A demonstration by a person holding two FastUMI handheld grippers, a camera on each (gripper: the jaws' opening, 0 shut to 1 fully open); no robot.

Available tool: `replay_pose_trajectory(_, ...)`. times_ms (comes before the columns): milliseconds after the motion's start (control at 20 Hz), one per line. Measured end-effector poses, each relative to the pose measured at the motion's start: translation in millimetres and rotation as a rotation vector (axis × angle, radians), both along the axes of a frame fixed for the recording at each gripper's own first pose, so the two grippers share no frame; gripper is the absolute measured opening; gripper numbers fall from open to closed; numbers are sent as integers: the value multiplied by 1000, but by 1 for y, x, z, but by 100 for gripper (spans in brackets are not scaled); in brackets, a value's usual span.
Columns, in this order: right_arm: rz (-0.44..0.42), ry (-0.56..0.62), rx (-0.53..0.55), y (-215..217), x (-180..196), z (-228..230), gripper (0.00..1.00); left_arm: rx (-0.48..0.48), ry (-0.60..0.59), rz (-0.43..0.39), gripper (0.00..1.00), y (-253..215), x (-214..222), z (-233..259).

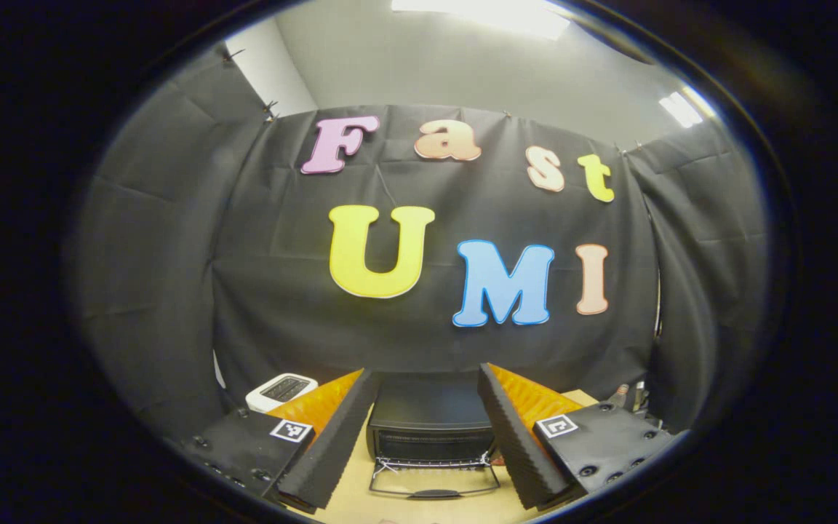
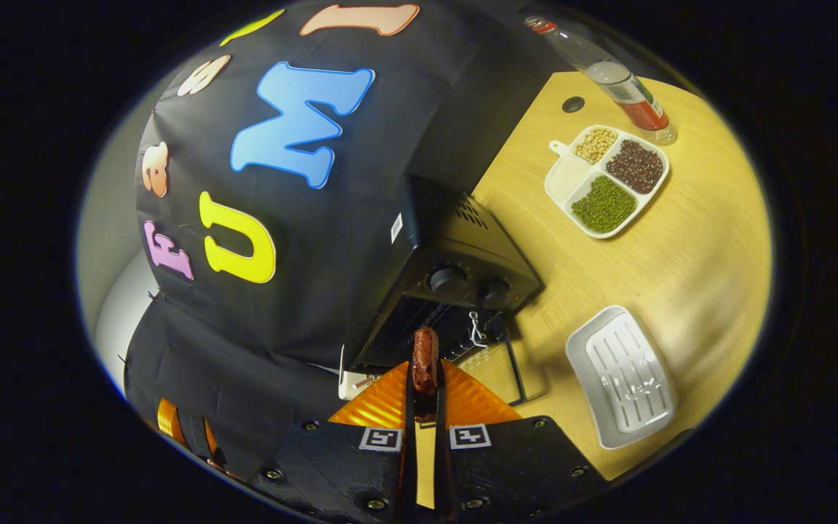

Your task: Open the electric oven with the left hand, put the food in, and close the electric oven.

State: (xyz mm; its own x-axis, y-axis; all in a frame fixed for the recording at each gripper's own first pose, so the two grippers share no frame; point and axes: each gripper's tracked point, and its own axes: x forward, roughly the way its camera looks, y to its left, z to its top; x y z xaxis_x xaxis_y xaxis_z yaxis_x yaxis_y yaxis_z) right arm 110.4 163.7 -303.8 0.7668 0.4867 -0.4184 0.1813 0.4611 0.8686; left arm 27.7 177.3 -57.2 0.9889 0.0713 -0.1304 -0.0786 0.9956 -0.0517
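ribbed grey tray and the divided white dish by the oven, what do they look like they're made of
Ribbed grey tray: probably plastic or coated metal, smooth with a dull sheen and moulded ridges. Divided white dish: likely glossy plastic or melamine, thin rounded rim, holding beans. Neither can be settled by look alone.

My oven [image 2: 455,255] is black all over — casing, knobs and door frame alike — with a small white sticker on its side, and from my left gripper view its wire rack [image 1: 433,463] glints silver above the dark-rimmed door. The sausage [image 2: 425,360] I'm carrying is a deep reddish brown. My table [image 2: 681,240] is pale yellow wood with a faint grain. The divided dish [image 2: 606,180] is white, its sections holding green, dark maroon and beige beans, and one cream filling. The ridged tray [image 2: 623,377] is plain white — the bottle [image 2: 626,87] beside the dish clear, with a red band. A white appliance [image 1: 282,391] with a dark top sits left of the oven.
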Motion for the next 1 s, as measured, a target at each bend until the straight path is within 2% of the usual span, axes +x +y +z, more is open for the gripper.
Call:
replay_pose_trajectory(200, -35, 20, 35, 45, 37, -18, 10, 34, 41, -2, 100, 22, -6, -10)
replay_pose_trajectory(350, -104, 42, 54, 69, 64, -35, 10, 46, 62, -3, 100, 36, -9, -19)
replay_pose_trajectory(700, -234, 87, 69, 88, 117, -67, 10, 30, 96, 35, 100, 79, -11, -33)
replay_pose_trajectory(900, -265, 131, 5, 91, 126, -81, 16, 17, 125, 46, 100, 95, -8, -48)
replay_pose_trajectory(1000, -261, 168, -69, 88, 125, -88, 20, 9, 131, 41, 100, 98, -4, -51)
